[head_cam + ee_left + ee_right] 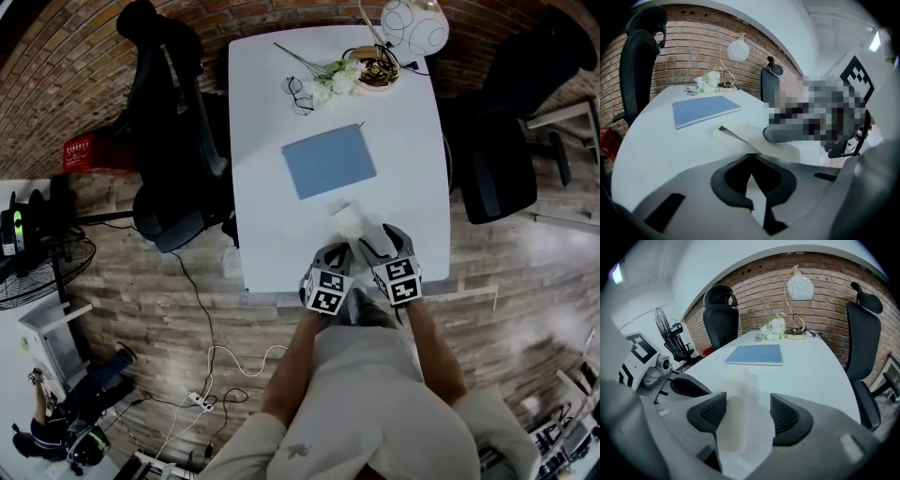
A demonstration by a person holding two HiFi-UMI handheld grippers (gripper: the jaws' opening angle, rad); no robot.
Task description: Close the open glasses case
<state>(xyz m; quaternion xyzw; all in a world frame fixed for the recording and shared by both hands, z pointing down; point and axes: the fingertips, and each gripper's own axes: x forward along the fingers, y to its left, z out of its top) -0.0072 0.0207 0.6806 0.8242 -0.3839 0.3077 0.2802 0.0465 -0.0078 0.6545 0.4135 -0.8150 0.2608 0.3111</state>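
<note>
We see a white case (345, 217) on the white worktop (272, 225), close to its near edge. The case is open, and one flat flap lies out on the worktop.

The right gripper (380, 239) sits at the case's right side. Its jaws are wide apart, and the case (736, 404) stands between them. The tall part of the case is next to the left jaw. The flat flap reaches over to the right jaw.

The left gripper (342, 251) sits beside the right one, at the near end of the case. Its jaws are pressed together at the tips. The tips meet right at the edge of the case's flap (754, 138). We cannot tell if they pinch it.

Past both grippers, farther up the worktop, lies a blue book (328, 161). Beyond the book are glasses (296, 94), white flowers (333, 80) and a round lamp (412, 26). Black chairs (173, 122) stand on both sides of the worktop.
</note>
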